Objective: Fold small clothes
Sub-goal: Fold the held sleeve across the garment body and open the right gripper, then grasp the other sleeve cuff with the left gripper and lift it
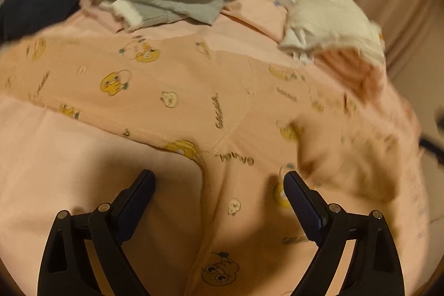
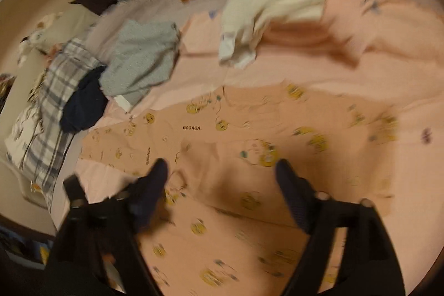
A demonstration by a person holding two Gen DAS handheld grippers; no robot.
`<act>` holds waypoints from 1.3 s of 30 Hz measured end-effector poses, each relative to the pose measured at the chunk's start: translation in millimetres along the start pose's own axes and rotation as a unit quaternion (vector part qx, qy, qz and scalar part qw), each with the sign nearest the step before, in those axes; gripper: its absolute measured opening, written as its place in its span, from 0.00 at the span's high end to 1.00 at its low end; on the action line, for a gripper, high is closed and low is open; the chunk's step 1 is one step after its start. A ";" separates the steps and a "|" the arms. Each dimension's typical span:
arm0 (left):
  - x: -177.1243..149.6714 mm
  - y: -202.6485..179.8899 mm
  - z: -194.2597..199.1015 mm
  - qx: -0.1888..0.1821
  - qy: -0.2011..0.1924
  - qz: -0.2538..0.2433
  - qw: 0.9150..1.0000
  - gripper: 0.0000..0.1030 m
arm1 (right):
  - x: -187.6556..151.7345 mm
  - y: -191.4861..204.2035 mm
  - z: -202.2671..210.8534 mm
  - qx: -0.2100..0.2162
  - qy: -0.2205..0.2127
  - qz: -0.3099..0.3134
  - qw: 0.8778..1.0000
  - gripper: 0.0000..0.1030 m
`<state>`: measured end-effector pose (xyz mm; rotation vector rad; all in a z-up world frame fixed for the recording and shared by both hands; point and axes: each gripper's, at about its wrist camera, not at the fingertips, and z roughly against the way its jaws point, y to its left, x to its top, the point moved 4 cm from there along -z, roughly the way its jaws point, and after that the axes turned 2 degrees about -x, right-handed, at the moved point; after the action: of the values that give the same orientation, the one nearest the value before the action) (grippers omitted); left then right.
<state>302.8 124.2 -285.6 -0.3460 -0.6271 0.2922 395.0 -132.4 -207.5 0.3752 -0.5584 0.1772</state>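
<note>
Both the left gripper (image 1: 217,182) and the right gripper (image 2: 222,171) stand wide apart above the peach cotton garment printed with yellow cartoon ducks (image 1: 194,90), clamping nothing. It lies spread on the pink bedsheet (image 1: 55,157), near the cameras. Its print reads "GAGAGA".
</note>
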 end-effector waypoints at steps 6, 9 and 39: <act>25.0 56.4 17.9 -0.036 -0.017 0.126 0.991 0.10 | -20.0 -69.7 26.4 -0.124 -0.029 0.025 0.992 0.08; 24.9 70.6 29.9 -0.026 -0.018 0.160 0.987 0.11 | -43.9 -118.2 19.8 -0.132 0.013 -0.020 0.991 0.08; 34.8 -105.5 -48.7 -0.114 -0.014 0.089 0.989 0.91 | -81.7 -152.5 12.3 -0.106 -0.082 0.016 0.991 0.14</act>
<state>376.6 30.8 -262.2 -0.6202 -0.6608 0.3977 361.1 -282.3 -288.0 0.1759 -0.7387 0.1163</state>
